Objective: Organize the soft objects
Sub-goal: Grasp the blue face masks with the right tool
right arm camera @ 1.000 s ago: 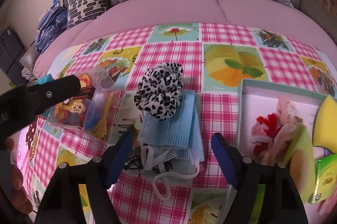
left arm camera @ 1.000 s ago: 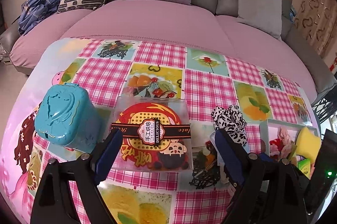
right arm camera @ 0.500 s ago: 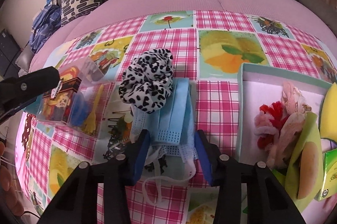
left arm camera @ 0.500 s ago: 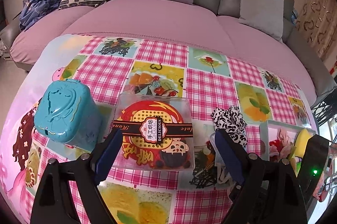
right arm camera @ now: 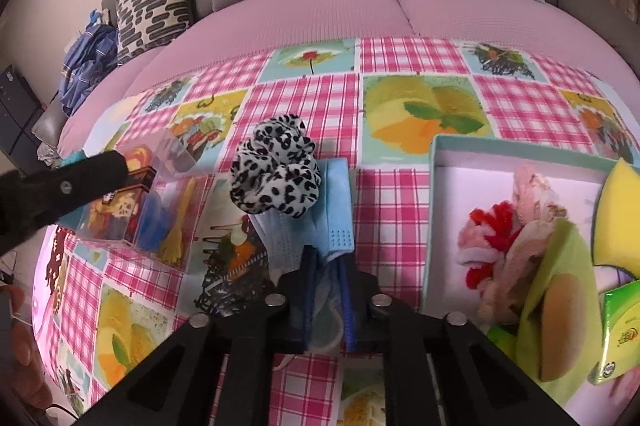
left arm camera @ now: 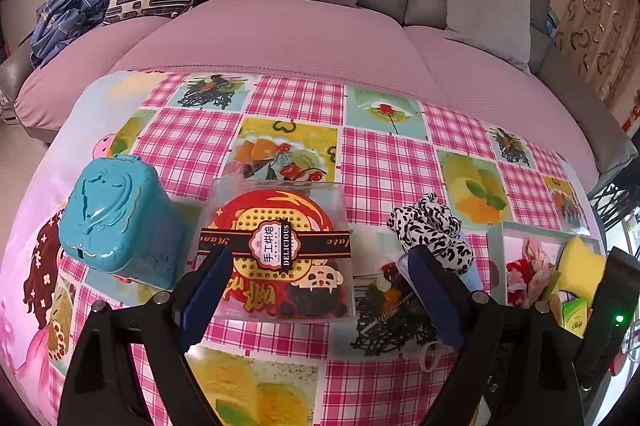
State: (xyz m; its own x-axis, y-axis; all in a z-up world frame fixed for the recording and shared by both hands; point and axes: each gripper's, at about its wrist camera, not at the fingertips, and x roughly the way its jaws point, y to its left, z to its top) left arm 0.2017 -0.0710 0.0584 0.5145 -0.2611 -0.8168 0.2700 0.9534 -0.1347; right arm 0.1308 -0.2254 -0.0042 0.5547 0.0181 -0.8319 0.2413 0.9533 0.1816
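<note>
Right gripper (right arm camera: 326,292): its two fingers were squeezed tight on the near end of the blue face mask (right arm camera: 316,226), right at the bottom of the right wrist view.
Face mask: thin, floppy and very light, so it would likely droop and swing (the ear loops could snag).
Spotted scrunchie (right arm camera: 276,171): it sat on the far end of the mask, soft and squashy, and might roll off.
Open box (right arm camera: 436,222): just beside the mask, with other soft things inside.
Left gripper (left arm camera: 320,296): fingers wide apart, holding nothing, over the clear snack box (left arm camera: 276,250).
Sofa (right arm camera: 360,13): far behind the table.
</note>
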